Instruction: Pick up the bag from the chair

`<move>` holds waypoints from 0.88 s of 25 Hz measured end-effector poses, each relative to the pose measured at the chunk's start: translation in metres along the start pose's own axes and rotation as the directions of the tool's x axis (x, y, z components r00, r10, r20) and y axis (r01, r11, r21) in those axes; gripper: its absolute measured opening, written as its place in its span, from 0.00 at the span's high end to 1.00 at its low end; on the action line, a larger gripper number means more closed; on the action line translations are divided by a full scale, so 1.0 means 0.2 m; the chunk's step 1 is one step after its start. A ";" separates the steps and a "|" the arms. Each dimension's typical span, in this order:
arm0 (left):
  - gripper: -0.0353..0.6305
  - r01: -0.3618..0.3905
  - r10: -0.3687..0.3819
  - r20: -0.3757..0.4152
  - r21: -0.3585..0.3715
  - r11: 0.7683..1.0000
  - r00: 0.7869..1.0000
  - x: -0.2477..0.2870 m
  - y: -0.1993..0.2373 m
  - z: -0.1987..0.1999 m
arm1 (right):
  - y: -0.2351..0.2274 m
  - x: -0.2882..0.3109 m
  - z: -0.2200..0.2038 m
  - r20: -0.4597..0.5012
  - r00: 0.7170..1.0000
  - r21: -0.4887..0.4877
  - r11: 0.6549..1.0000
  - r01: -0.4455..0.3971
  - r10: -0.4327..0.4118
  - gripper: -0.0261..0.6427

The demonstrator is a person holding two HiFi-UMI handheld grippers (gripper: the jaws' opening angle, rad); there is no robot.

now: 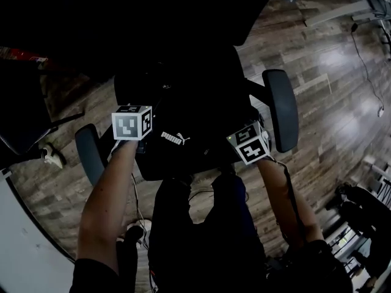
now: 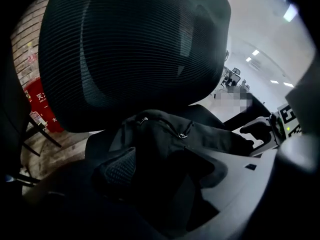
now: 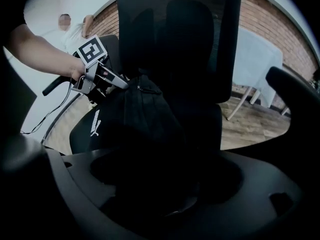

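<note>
The left claw (image 3: 112,81) is hanging spread wide at one side of the black Puma backpack (image 1: 183,140), and the right claw (image 2: 257,134) is gaping just as wide at the opposite side. Neither is pinching anything, though we are seeing black fabric lying between each pair of jaws. The backpack is sitting on the seat of the mesh office chair (image 2: 130,54), close in front of the backrest and between the two armrests (image 1: 281,110). We are judging it soft and slack, its cloth slumping into folds, and probably light unless packed, so it is likely going to sag once lifted. We are favouring a hold on bunched cloth near the top, by the zipper (image 2: 182,131), one claw on each side, since the flat panels are looking smooth enough to slip
</note>
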State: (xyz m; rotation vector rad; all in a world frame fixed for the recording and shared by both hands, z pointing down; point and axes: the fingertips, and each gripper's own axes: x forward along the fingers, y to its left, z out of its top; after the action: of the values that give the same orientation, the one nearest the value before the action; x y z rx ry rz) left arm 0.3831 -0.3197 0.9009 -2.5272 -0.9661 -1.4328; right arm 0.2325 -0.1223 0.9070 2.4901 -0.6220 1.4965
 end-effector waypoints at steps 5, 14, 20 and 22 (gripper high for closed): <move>0.48 0.012 -0.012 -0.016 -0.027 1.000 1.000 0.05 0.01 -0.02 | -0.02 0.10 -0.09 -0.033 0.999 0.013 1.000 -0.009 0.010 0.36; 0.70 0.041 -0.041 0.001 0.017 0.999 0.999 0.04 -0.07 -0.05 | -0.02 0.16 -0.18 -0.095 0.995 -0.027 1.000 0.012 -0.015 0.42; 0.85 -0.011 0.011 0.004 0.074 0.997 1.000 -0.05 -0.12 -0.06 | 0.03 0.12 -0.20 -0.141 0.990 -0.097 0.995 -0.012 -0.001 0.61; 0.86 -0.011 0.011 -0.004 0.059 0.998 1.000 -0.08 -0.14 -0.09 | 0.06 0.11 -0.21 -0.155 0.988 -0.104 0.994 -0.029 0.012 0.64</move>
State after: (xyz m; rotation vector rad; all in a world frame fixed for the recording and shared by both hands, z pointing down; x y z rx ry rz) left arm 0.3476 -0.3116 0.8917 -2.4828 -0.9774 -1.3858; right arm 0.2017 -0.1241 0.9450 2.2697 -0.6830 1.6007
